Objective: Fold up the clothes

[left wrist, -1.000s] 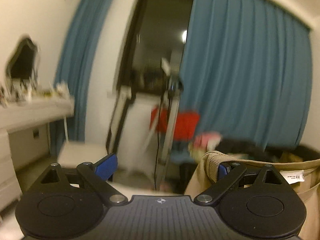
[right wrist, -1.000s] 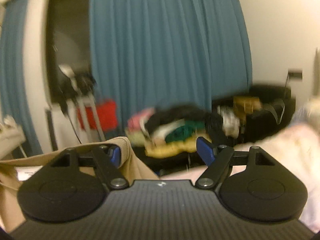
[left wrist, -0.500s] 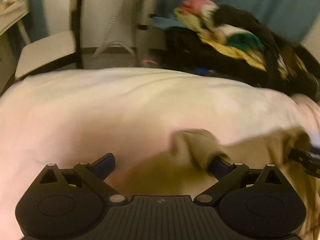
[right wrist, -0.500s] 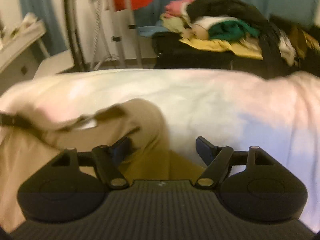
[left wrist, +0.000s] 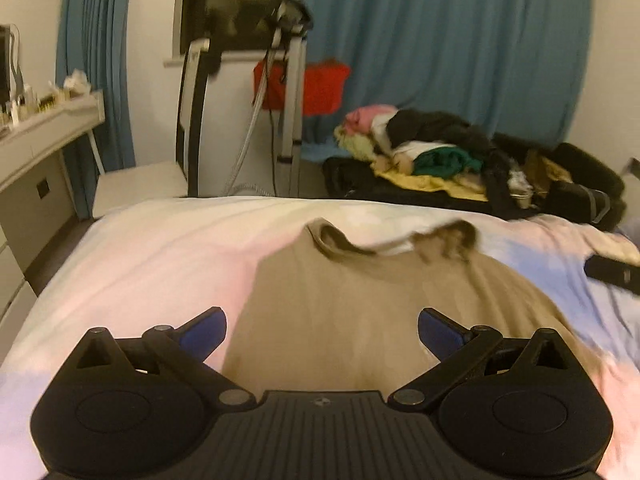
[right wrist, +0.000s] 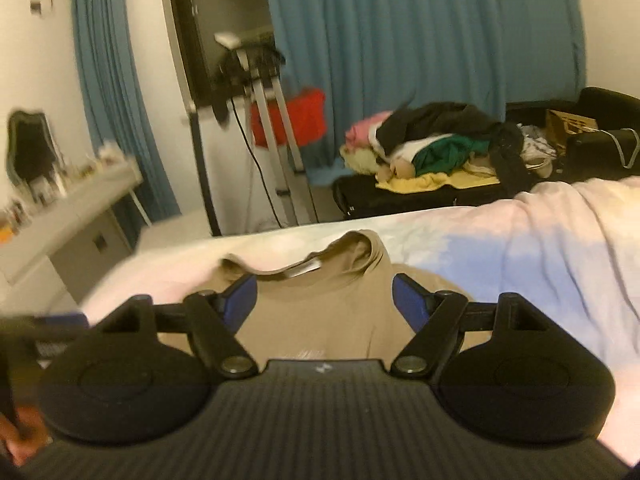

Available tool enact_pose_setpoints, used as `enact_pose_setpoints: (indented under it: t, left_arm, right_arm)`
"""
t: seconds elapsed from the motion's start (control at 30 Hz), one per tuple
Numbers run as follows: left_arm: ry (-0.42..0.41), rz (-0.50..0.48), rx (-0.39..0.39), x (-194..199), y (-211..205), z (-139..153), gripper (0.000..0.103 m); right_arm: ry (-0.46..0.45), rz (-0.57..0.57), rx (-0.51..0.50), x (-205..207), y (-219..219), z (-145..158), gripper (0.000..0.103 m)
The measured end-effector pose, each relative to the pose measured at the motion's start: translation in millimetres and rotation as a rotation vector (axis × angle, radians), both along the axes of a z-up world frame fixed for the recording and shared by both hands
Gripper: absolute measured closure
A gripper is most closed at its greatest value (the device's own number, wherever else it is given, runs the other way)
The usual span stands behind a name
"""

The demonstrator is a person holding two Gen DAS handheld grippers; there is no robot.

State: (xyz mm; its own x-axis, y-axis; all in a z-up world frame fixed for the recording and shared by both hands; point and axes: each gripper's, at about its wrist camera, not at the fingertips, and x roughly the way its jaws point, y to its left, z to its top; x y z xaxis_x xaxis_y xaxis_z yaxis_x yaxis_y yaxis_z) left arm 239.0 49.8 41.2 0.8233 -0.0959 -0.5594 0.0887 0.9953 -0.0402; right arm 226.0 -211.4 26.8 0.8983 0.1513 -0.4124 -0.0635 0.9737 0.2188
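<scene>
A tan t-shirt (left wrist: pixel 360 320) lies spread on the pale pink and blue bed cover (left wrist: pixel 152 264), its neckline (left wrist: pixel 348 246) at the far end. My left gripper (left wrist: pixel 322 330) hovers open over the shirt's body with nothing between its blue fingertips (left wrist: pixel 204 330). In the right wrist view the tan t-shirt (right wrist: pixel 320 320) shows its collar and white label (right wrist: pixel 304 268). There my right gripper (right wrist: pixel 324 300) is open just above the chest area and holds nothing. The right gripper's black finger (left wrist: pixel 612 274) shows at the right edge of the left wrist view.
Beyond the bed a heap of mixed clothes (left wrist: pixel 424 152) sits on a black case. A metal stand (left wrist: pixel 288 92) with a red bag (left wrist: pixel 320 88) is by the window and blue curtains. A white chair (left wrist: pixel 140 184) and dresser (left wrist: pixel 44 132) stand left. A hand (right wrist: pixel 20 444) shows at bottom left.
The shirt hung from one finger of each gripper a second ago, was swung down onto the bed, and now lies flat. Both grippers are free of it and have pulled back.
</scene>
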Motion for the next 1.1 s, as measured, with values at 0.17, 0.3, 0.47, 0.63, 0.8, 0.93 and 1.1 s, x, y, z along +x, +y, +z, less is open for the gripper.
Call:
enact_pose_setpoints:
  t: [0.17,0.3,0.47,0.63,0.8,0.93,1.1]
  left_arm:
    - [-0.113,-0.046,0.02,-114,-7,5,0.0]
    - [-0.172,-0.025,0.03,-168,-6,8,0.0]
    - [-0.208,-0.02,-0.01,-207,-2,10,0.0]
    - [-0.169,-0.004,-0.03,-209,-3,-4,0.0]
    - [-0.077,0.036,-0.069,-186,4,-21,0.0]
    - [0.014,0.104,-0.154,-161,28,-34,0.001]
    - [0.09,0.195,-0.266,-131,64,-51,0.004]
  right_arm:
    - [-0.072,0.014,0.008,-87,1,2,0.027]
    - [-0.125,0.02,0.015,-146,-2,-2,0.027]
    - [-0.18,0.015,0.059,-180,-16,-23,0.027]
    - [-0.161,0.012,0.13,-188,-27,-46,0.026]
    - [-0.138,0.001,0.143,-181,-27,-57,0.026]
    - [-0.086,-0.008,0.161,-172,-26,-70,0.026]
    - [-0.047,-0.023,0.159,-165,-26,-81,0.026]
